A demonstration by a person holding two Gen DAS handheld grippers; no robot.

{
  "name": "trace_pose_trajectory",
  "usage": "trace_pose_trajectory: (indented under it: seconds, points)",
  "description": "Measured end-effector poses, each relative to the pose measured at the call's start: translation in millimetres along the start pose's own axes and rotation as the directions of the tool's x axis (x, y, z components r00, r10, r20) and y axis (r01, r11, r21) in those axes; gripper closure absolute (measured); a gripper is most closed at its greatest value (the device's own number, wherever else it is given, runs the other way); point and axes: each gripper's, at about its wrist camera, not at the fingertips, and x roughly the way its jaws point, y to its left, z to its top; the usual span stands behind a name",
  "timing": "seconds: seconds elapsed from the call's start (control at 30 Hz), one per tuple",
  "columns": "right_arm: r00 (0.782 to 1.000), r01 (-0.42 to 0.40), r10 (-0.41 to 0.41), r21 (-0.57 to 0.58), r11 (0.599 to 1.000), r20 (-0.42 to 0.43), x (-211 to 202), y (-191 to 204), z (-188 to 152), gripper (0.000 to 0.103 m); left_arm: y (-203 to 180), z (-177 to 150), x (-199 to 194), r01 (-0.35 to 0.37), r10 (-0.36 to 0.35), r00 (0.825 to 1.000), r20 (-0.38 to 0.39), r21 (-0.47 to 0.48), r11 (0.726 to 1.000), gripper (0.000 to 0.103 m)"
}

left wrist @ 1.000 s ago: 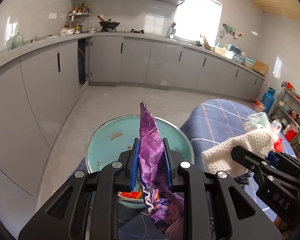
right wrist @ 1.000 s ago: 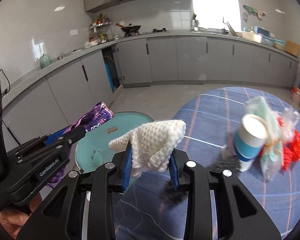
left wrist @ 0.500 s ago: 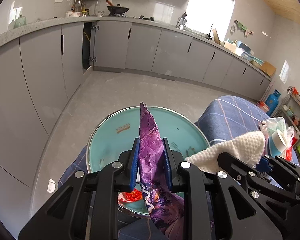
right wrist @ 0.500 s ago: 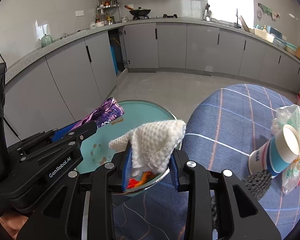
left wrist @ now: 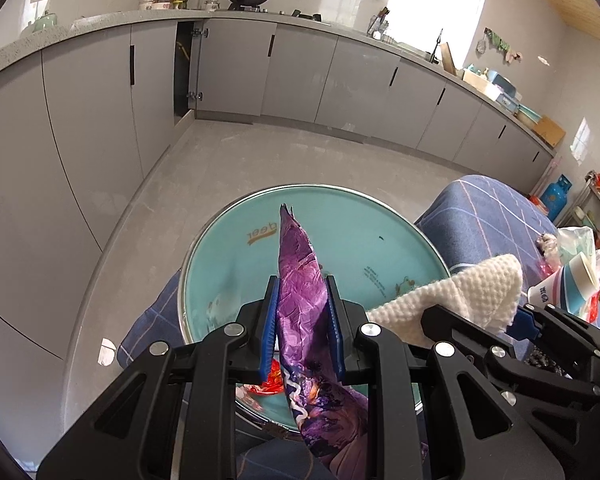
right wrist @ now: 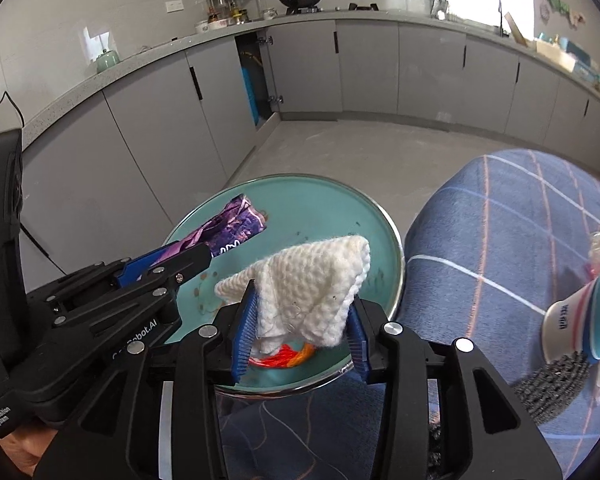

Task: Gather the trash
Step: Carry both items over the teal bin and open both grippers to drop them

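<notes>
My left gripper (left wrist: 302, 322) is shut on a crumpled purple wrapper (left wrist: 300, 280) and holds it over a teal basin (left wrist: 352, 240). My right gripper (right wrist: 300, 330) is shut on a white knitted cloth (right wrist: 312, 280) just above the same basin (right wrist: 332, 216). The left gripper with the wrapper (right wrist: 228, 228) shows to the left in the right wrist view. The cloth (left wrist: 460, 300) shows to the right in the left wrist view. Red and orange trash (right wrist: 284, 356) lies in the basin's near side.
A blue checked tablecloth (right wrist: 500, 232) covers the table to the right. A paper cup (right wrist: 580, 320), plastic bags and a steel scourer (right wrist: 552, 380) lie on it. Grey kitchen cabinets (left wrist: 300, 72) line the far walls across bare floor.
Both grippers have moved forward and left over the basin, carrying the wrapper and the cloth. The basin now fills more of each view.
</notes>
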Motion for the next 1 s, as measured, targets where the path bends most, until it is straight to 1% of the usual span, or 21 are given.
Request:
trace_pose_trajectory:
  seconds: [0.03,0.1,0.17,0.27,0.4,0.53,0.57,0.6,0.63,0.67,0.7,0.77,0.83,0.87,0.93,1.0]
  points:
    - [1.000,-0.011,0.011,0.001,1.000,-0.004,1.0,-1.1,0.2,0.062,0.1,0.4,1.4,0.003,-0.003,1.000,-0.004,-0.001,1.000,0.081]
    - [1.000,-0.023,0.023,0.005,1.000,-0.013,2.4,-2.1,-0.2,0.058,0.4,0.5,2.7,0.002,-0.002,1.000,-0.007,-0.002,1.000,0.081]
    - [1.000,-0.025,0.025,0.014,1.000,-0.014,2.0,-5.4,-0.8,0.050,1.6,3.0,4.1,0.001,-0.001,1.000,-0.008,-0.003,1.000,0.081]
    - [1.000,-0.031,0.031,0.012,0.999,-0.006,-0.8,-6.7,0.1,0.045,2.0,4.6,6.9,0.008,-0.008,1.000,-0.012,0.001,1.000,0.081]
    - [1.000,-0.015,0.015,0.000,1.000,0.007,-7.2,-8.9,0.9,0.045,0.9,2.4,9.1,0.008,-0.008,1.000,-0.014,0.008,1.000,0.080]
    - [0.999,0.010,-0.012,0.044,0.999,0.045,-22.7,-18.3,-0.4,0.045,0.5,2.9,8.8,-0.007,0.007,1.000,-0.006,0.012,1.000,0.077]
    - [0.998,0.021,-0.024,0.046,0.999,0.061,-28.5,-19.9,-1.5,0.045,-0.7,1.9,7.7,-0.016,0.016,1.000,-0.001,0.017,1.000,0.069]
    - [0.996,0.031,-0.034,0.047,0.998,0.077,-34.0,-21.2,-3.1,0.045,-3.7,0.8,4.7,-0.038,0.038,0.999,0.015,0.027,0.999,0.052]
    - [0.994,0.037,-0.042,0.052,0.998,0.100,-41.6,-22.6,-5.5,0.045,-6.1,0.2,1.4,-0.060,0.058,0.998,0.032,0.036,0.998,0.044]
    - [0.992,0.043,-0.049,0.059,0.997,0.116,-46.9,-24.1,-7.5,0.045,-8.9,0.0,-1.9,-0.081,0.078,0.996,0.053,0.047,0.996,0.040]
    - [0.989,0.053,-0.062,0.071,0.996,0.138,-54.4,-26.6,-10.5,0.045,-13.9,-0.9,-5.7,-0.096,0.091,0.993,0.070,0.068,0.993,0.039]
    - [0.985,0.057,-0.070,0.085,0.995,0.160,-62.9,-29.9,-14.3,0.045,-23.8,-3.1,-10.6,-0.100,0.091,0.992,0.085,0.106,0.989,0.039]
    - [0.981,0.060,-0.078,0.102,0.993,0.180,-73.3,-35.7,-18.8,0.045,-29.3,-5.1,-15.7,-0.111,0.099,0.990,0.100,0.122,0.986,0.029]
    - [0.979,0.061,-0.081,0.111,0.992,0.189,-77.9,-39.0,-20.6,0.044,-32.2,-6.6,-18.9,-0.121,0.108,0.988,0.109,0.127,0.984,0.019]
    - [0.974,0.068,-0.093,0.127,0.990,0.206,-88.0,-45.6,-24.7,0.044,-38.3,-9.2,-26.2,-0.142,0.125,0.984,0.123,0.133,0.981,0.012]
    - [0.970,0.078,-0.108,0.143,0.987,0.218,-95.7,-52.4,-28.4,0.044,-44.2,-11.4,-32.2,-0.138,0.120,0.985,0.127,0.141,0.980,0.012]
